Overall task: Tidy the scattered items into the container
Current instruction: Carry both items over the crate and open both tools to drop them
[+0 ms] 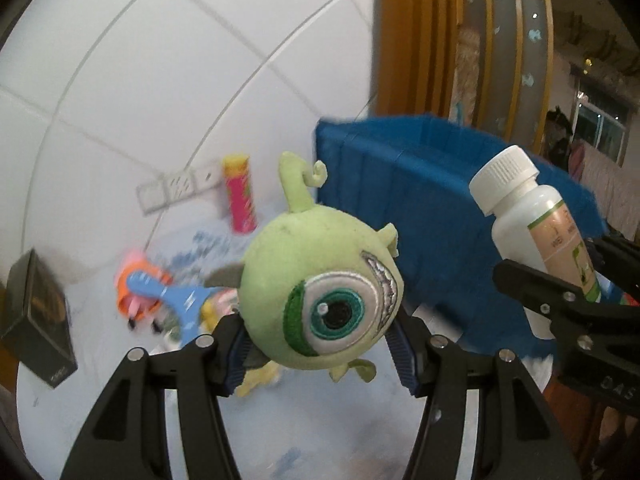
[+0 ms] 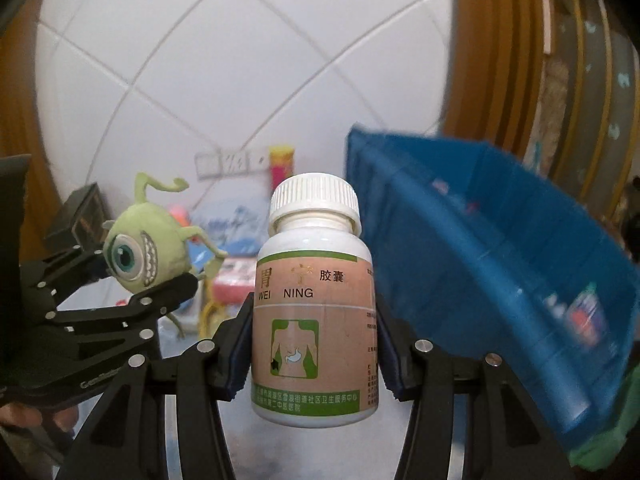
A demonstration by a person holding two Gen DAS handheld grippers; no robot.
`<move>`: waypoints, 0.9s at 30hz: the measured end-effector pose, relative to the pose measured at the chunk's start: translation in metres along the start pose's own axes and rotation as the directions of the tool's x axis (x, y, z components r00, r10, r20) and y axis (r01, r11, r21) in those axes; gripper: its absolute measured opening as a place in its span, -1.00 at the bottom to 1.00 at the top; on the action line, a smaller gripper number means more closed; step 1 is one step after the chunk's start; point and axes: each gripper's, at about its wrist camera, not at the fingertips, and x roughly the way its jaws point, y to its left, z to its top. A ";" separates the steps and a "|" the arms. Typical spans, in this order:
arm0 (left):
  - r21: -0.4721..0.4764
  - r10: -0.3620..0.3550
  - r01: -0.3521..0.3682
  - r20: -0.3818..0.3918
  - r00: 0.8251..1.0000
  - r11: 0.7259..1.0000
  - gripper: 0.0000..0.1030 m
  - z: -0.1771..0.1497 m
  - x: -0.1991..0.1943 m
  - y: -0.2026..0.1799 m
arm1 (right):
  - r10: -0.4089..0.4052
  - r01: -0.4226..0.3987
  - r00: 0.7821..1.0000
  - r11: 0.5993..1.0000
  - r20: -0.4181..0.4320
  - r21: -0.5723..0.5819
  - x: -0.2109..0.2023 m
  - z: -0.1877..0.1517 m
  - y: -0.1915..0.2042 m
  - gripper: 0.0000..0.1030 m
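Green plush is what I see nearest on my left side: the left gripper [image 1: 320, 344] has its two black fingers closed on a round one-eyed green plush monster with thin curly horns [image 1: 320, 292], lifted above the white table [image 1: 312, 432]. In the right wrist view, the right gripper [image 2: 314, 356] pinches a white plastic medicine bottle with a ribbed white cap and a beige-and-green label [image 2: 314, 320], upright, with the blue pads pressing on both sides of its body. Both things are in the air and not yet in the container.

Just beyond them, to the right, stands the big blue plastic bin [image 2: 500, 264]. It looks tilted in the right view, and inside I can see some small items, too blurred to name.

Farther left on the table lie scattered things: a blue toy tool [image 1: 172, 294] over an orange-and-pink toy [image 1: 136, 280], and a black box [image 1: 38, 320] at the left edge. A pink and yellow tube [image 1: 240, 198] stands near the far white tiled wall [image 1: 160, 60], beside the white wall sockets [image 1: 178, 188].
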 end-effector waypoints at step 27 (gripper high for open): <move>0.094 -0.032 0.033 -0.009 0.999 0.995 0.85 0.125 0.084 -0.259 | -0.174 0.167 0.984 0.975 0.041 0.147 -0.035 0.001 -0.321 0.85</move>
